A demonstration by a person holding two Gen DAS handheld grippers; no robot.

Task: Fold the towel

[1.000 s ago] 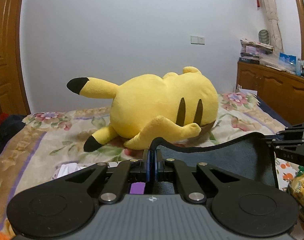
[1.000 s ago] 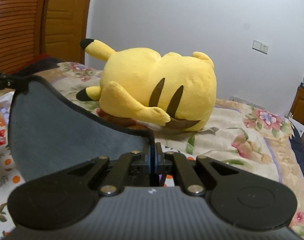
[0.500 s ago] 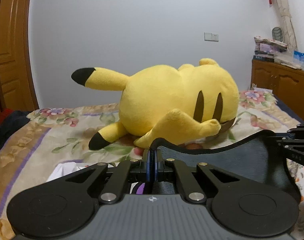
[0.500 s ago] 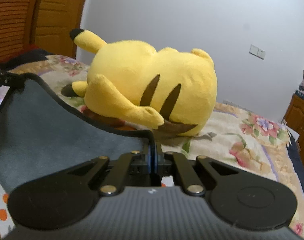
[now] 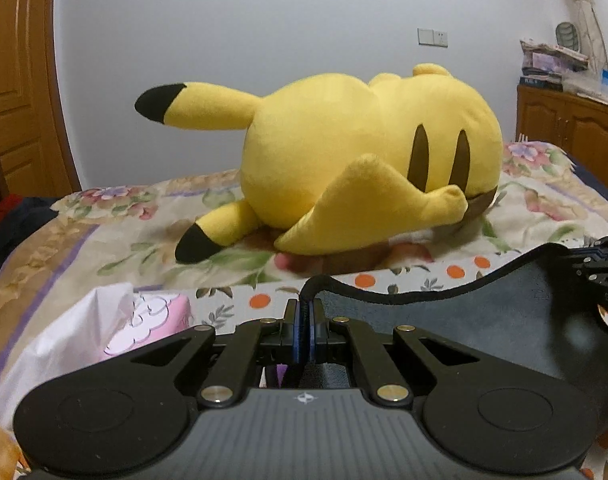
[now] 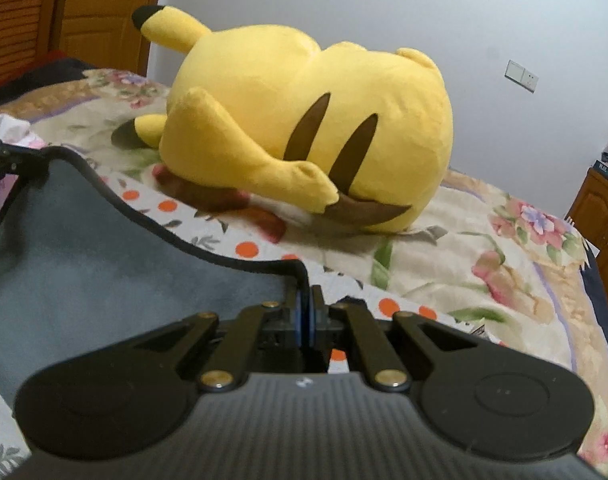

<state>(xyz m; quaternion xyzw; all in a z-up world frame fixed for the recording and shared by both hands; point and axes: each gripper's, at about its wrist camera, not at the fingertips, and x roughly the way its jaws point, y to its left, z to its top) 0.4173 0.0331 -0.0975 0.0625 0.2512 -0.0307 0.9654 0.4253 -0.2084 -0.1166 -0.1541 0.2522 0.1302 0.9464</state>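
Plush [image 5: 368,160] nearer, grey towel [image 5: 464,320] stretched between both claws

A bed [image 5: 116,236] carries everything, spread with a cream floral cover that gives way nearer to a white cloth [image 5: 420,276] printed with orange dots and leaves. A big yellow plush [image 5: 356,160] lies on its side far across the cover, black-tipped ears pointing left. Near left rests a pink tissue pack [image 5: 156,320] with white tissue [image 5: 68,332] spilling out. Dark bedding [image 5: 12,228] edges the far left.
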